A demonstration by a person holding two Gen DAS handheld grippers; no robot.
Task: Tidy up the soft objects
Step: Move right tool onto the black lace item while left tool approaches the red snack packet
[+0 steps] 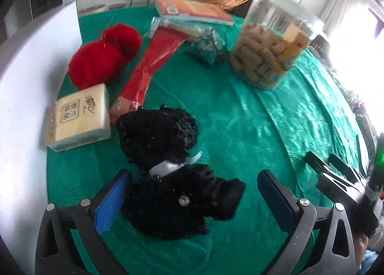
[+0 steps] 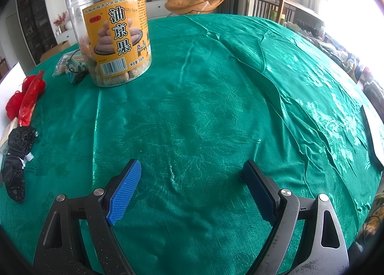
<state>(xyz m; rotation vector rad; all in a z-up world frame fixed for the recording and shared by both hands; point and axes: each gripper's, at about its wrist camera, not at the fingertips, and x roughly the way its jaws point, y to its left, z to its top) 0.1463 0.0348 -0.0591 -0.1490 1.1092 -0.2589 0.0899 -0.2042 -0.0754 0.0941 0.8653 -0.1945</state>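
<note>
The black plush teddy bear (image 1: 168,167) lay on the green satin tablecloth (image 1: 240,112), curly-furred, with a white ribbon at its neck. Its long axis ran away from the left gripper (image 1: 192,200), head farthest. The 2 blue ribbed pads stood spread around its body. The right gripper (image 2: 192,188) hung spread over bare cloth

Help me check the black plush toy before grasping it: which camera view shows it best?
The left wrist view. The black plush toy lies close and central, between the open jaws of the left gripper, on the green tablecloth. The right wrist view shows it only small and distorted at the left edge.
</note>
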